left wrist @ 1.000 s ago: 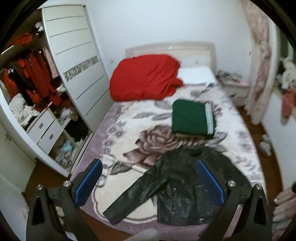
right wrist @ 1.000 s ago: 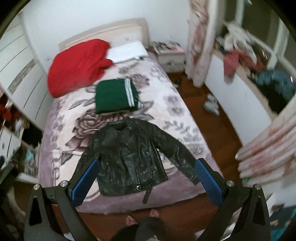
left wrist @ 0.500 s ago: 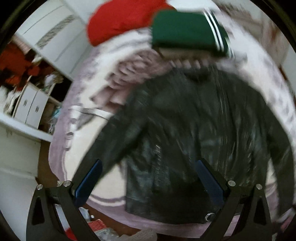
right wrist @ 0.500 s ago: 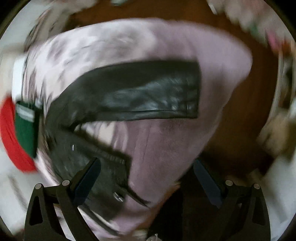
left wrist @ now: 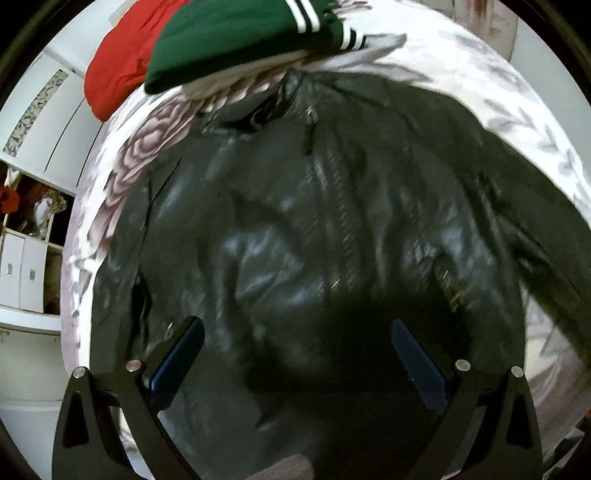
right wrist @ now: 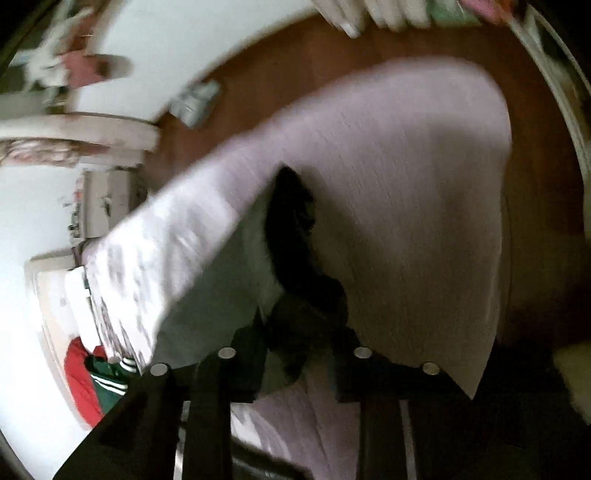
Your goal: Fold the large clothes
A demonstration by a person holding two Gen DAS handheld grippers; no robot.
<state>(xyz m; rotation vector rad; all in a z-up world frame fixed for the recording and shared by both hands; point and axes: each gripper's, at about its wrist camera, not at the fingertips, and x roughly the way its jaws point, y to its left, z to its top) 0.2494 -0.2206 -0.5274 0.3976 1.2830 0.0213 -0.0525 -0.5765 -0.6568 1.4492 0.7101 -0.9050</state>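
Left gripper point(left wrist: 295, 354): blue-padded jaws spread wide, nothing between them; poised low over the jacket body near its hem.
Right gripper point(right wrist: 295, 363): jaws closing, a bunch of dark sleeve material between them; picture is blurred, but the pads look to be pressing on it.
Black glossy leather jacket point(left wrist: 332, 229): lies front up and spread flat on the bed, zip down the middle, collar toward the far end; fills most of the left wrist view.
Jacket sleeve end point(right wrist: 295, 236): runs out across the spread toward the bed's edge, cuff end in the right jaws.
Pale lilac flower-patterned bedspread point(left wrist: 480, 74): under the jacket; brown wooden floor point(right wrist: 332, 48) beyond its edge.
Folded green garment with white stripes point(left wrist: 240, 33): just beyond the collar, apart from it.
Red bundle of cloth point(left wrist: 118, 70): farther off, near the head of the bed.
Step in hand: judged the first fold, taking hold of a sleeve.
Next move calls for: firm pinch, then carrying the sleeve inward across the chest; stiff leather may spring back, so the left should pin the body.
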